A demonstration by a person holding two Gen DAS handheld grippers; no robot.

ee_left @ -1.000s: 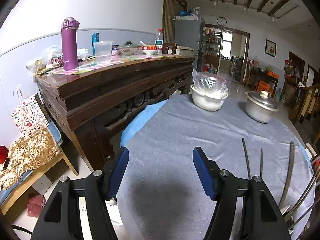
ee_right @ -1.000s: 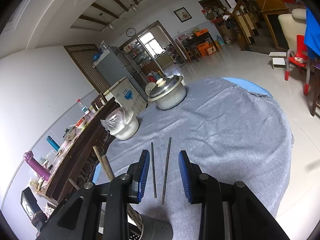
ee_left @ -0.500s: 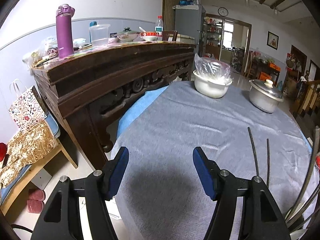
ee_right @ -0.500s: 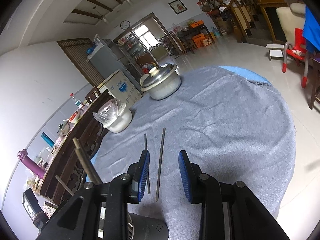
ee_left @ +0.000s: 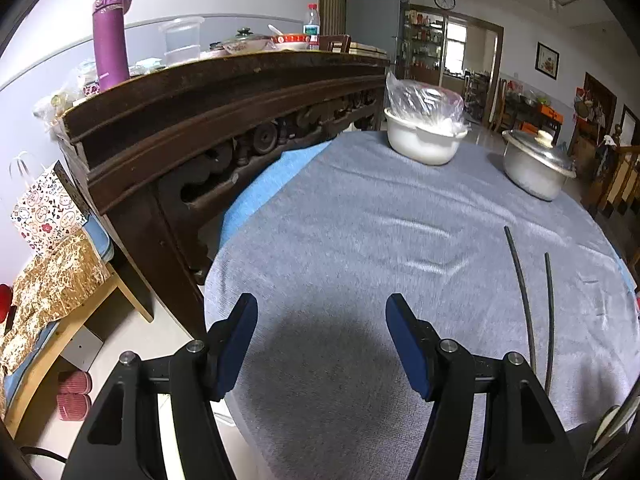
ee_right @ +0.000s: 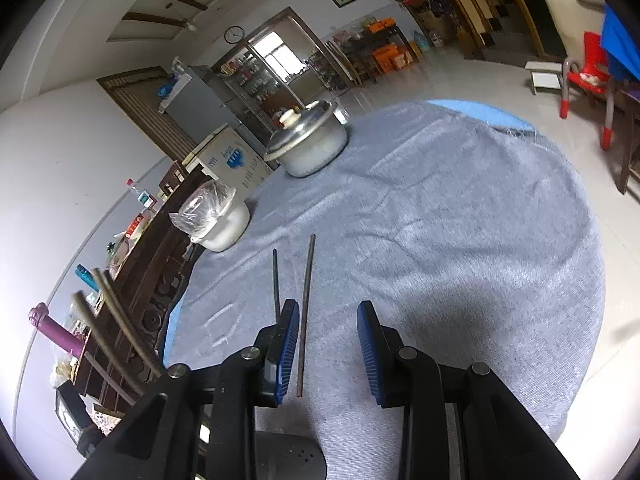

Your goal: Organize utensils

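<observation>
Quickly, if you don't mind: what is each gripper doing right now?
Left gripper: open, nothing between its jaws.
Right gripper: open, gripping nothing; one chopstick lies on the cloth between its jaws.

A white bowl (ee_left: 422,142) with a plastic bag and a metal pot (ee_left: 534,170) sit at the upper right of the grey cloth (ee_left: 360,240), a purple bottle (ee_left: 110,40) upper left.

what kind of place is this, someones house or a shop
Most likely a lived-in family home, in its open dining and living area. A round table under a grey cloth carries a lidded metal pot, a carved dark wooden sideboard holds bottles and bowls, and a grey fridge stands behind.
</observation>
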